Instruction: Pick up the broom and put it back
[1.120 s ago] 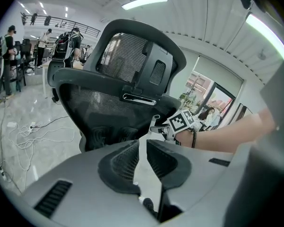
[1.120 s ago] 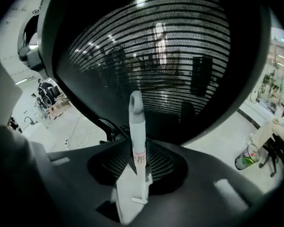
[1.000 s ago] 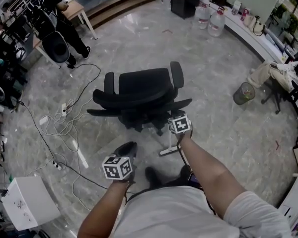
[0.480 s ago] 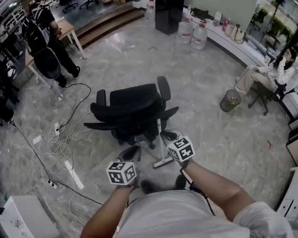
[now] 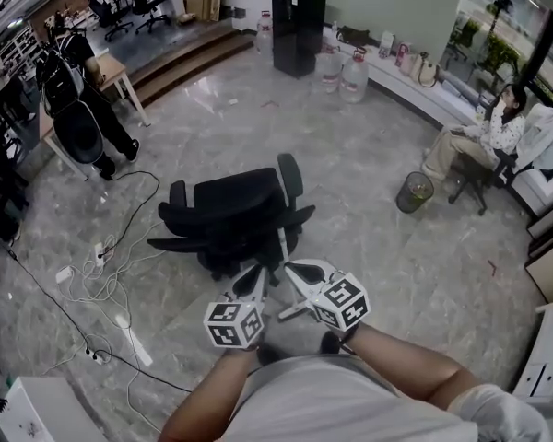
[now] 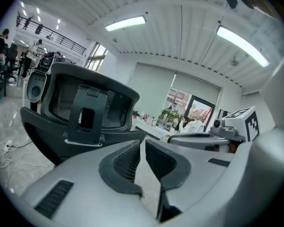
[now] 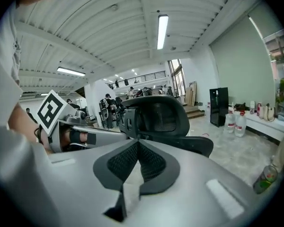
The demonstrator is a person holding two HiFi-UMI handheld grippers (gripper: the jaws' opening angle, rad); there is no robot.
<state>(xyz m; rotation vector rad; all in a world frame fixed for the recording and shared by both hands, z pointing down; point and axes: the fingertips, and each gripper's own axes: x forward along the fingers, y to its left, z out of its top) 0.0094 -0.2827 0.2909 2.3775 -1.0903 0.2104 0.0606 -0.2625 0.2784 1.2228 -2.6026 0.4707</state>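
The thin white-handled broom (image 5: 282, 250) is at the near side of the black mesh office chair (image 5: 235, 205), just beyond both grippers. The left gripper (image 6: 142, 144) has its jaws slightly apart and empty. The right gripper (image 7: 138, 143) jaws have just closed together on nothing.

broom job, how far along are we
Nothing looks done: the broom stands beside the office chair. In hand: nothing. The right gripper has just closed its jaws on air, and the left gripper has its jaws apart, empty. Left: grasp it, lift it, put it back.
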